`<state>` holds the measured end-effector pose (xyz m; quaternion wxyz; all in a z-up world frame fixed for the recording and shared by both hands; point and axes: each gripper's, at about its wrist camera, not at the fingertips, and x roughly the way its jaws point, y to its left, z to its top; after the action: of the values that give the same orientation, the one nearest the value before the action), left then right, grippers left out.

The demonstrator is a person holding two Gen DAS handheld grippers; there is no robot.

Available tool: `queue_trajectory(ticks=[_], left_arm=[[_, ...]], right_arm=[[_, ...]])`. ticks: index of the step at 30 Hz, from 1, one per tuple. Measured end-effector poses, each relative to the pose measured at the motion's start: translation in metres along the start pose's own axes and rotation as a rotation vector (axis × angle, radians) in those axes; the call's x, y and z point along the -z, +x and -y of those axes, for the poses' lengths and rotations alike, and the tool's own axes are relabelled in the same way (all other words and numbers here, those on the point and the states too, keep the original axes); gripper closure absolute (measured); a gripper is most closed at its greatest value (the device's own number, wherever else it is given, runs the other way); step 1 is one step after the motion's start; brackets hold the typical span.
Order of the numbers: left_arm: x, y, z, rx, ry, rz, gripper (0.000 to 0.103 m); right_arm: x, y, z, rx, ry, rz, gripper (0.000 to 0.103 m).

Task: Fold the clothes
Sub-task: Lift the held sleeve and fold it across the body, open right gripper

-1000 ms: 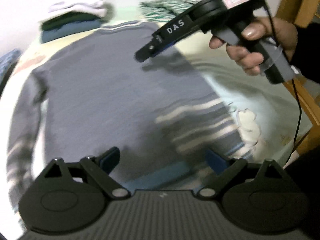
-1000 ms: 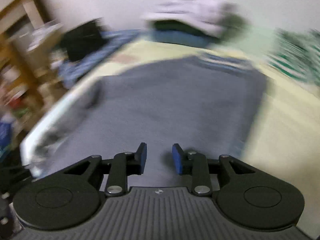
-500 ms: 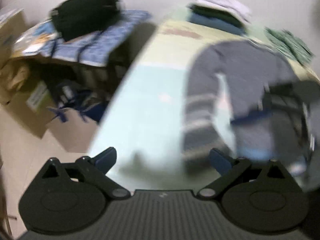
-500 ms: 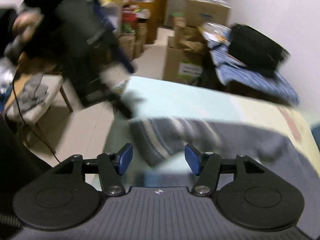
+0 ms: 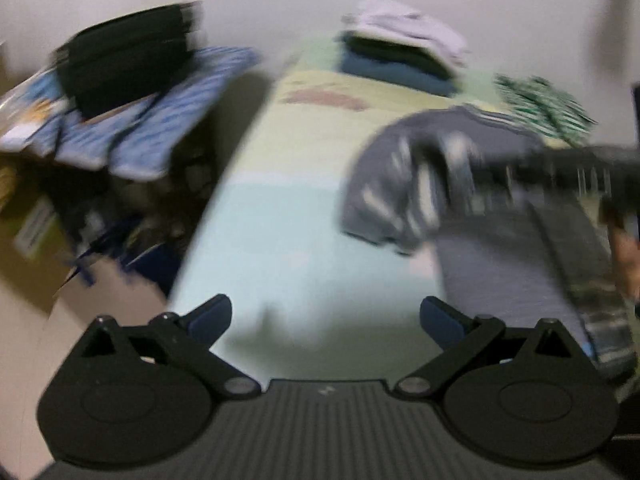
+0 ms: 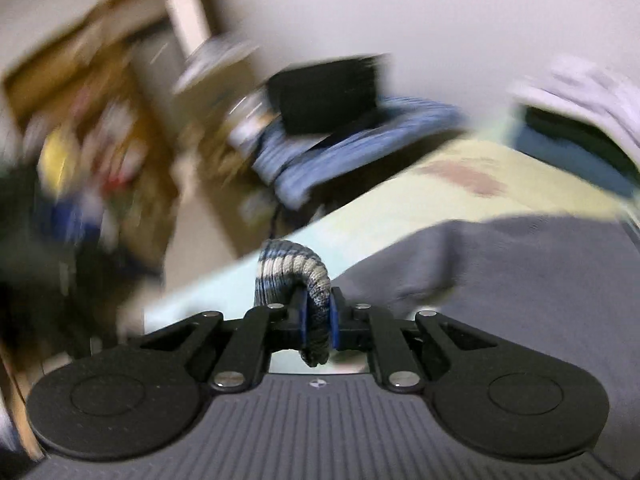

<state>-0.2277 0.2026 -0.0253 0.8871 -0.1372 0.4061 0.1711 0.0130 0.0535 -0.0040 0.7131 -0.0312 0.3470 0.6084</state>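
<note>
Pale green-and-yellow sheeted bed point(image 5: 280, 220) lies ahead of both tools, grey knitted sweater w/ pale stripes point(image 6: 520, 264) spread just fwd-right of right tool point(image 6: 319, 322), whose jaws, apart a sec ago, are closing, now clamped on striped ribbed cuff point(image 6: 292, 276), so sleeve fold can start; left tool point(image 5: 326, 316) wide apart, empty.

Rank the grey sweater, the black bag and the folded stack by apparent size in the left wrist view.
1. Grey sweater: largest, spread over the bed's right side.
2. Black bag and folded stack: they look about alike; blur and differing distance from the camera leave their order unsure.
</note>
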Motion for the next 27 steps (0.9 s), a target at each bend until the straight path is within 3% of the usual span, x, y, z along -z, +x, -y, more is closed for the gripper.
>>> queue_trajectory(ticks=[4, 10, 13, 17, 19, 21, 23, 27], left_arm=[[-0.020, 0.038, 0.052, 0.052, 0.143, -0.003, 0.002], [-0.046, 0.089, 0.114, 0.080, 0.288, 0.007, 0.003], [-0.061, 0.107, 0.134, 0.087, 0.329, 0.031, 0.003], [-0.080, 0.131, 0.165, 0.040, 0.455, 0.117, 0.003], [-0.086, 0.142, 0.176, 0.028, 0.495, 0.107, 0.010], [-0.090, 0.153, 0.180, 0.027, 0.496, 0.079, 0.036], [-0.090, 0.161, 0.176, 0.021, 0.470, 0.042, 0.049], [-0.085, 0.159, 0.173, -0.026, 0.456, 0.060, 0.049]], right_arm=[[-0.003, -0.059, 0.046, 0.027, 0.291, 0.194, 0.093], [0.012, -0.161, 0.088, 0.108, 0.482, 0.474, 0.093], [0.029, -0.197, 0.101, 0.184, 0.526, 0.529, 0.093], [0.052, -0.220, 0.112, 0.261, 0.586, 0.551, 0.093], [0.059, -0.225, 0.115, 0.285, 0.611, 0.572, 0.093], [0.065, -0.233, 0.120, 0.282, 0.629, 0.614, 0.093], [0.071, -0.241, 0.128, 0.284, 0.651, 0.653, 0.093], [0.084, -0.255, 0.149, 0.342, 0.721, 0.691, 0.093]])
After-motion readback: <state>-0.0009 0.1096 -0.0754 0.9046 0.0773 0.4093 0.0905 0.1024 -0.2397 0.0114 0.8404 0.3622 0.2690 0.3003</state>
